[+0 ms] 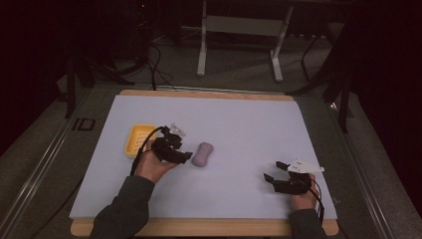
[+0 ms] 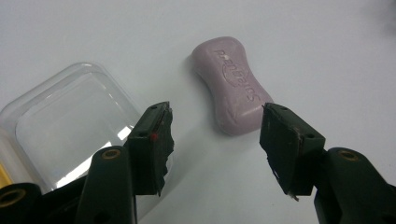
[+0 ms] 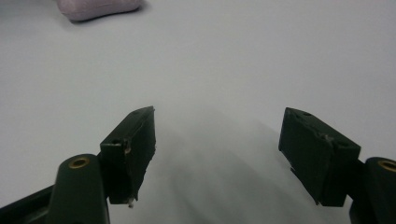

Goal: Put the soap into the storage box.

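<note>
Lining my spread, empty left gripper (image 2: 215, 140) on the soap bar (image 2: 233, 86); next I straddle and pinch it.

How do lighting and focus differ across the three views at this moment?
High view: dim, room behind nearly black, soap bar small and soft. Left gripper view: bright and sharp, the soap's embossed lettering shows, glare on the clear lid. Right gripper view: evenly lit, table surface pale grey, the soap cut by the top edge, faint jaw shadows.
</note>
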